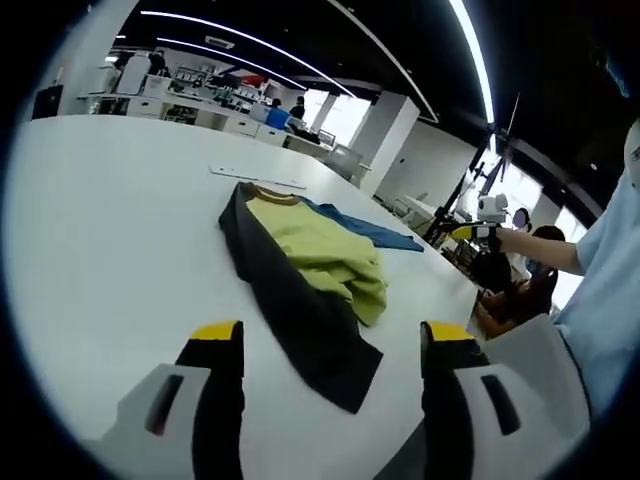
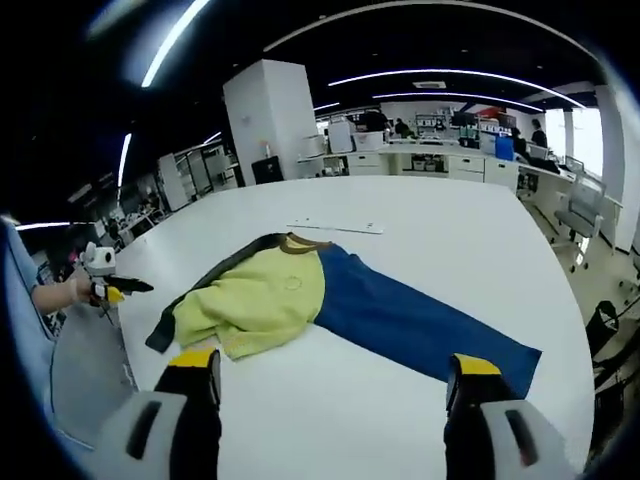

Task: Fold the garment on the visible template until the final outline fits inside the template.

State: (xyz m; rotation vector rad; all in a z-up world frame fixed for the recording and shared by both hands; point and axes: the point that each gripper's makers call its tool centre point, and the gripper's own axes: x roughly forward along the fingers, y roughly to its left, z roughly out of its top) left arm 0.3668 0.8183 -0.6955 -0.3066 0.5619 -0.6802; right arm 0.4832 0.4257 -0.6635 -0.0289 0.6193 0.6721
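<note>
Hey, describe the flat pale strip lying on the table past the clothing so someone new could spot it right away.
Start at the big white table and find the garment, a yellow-green piece with dark and blue panels. Just beyond its brown collar lies the strip, thin and pale. Unlike the crumpled, colourful cloth, it is straight, flat and nearly the table's own colour.

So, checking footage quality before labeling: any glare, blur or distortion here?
Left gripper view: strong fisheye curve, white table bright but not blown out, garment sharp. Right gripper view: ceiling light strips bend, garment crisp, faint shadow beneath it.
</note>
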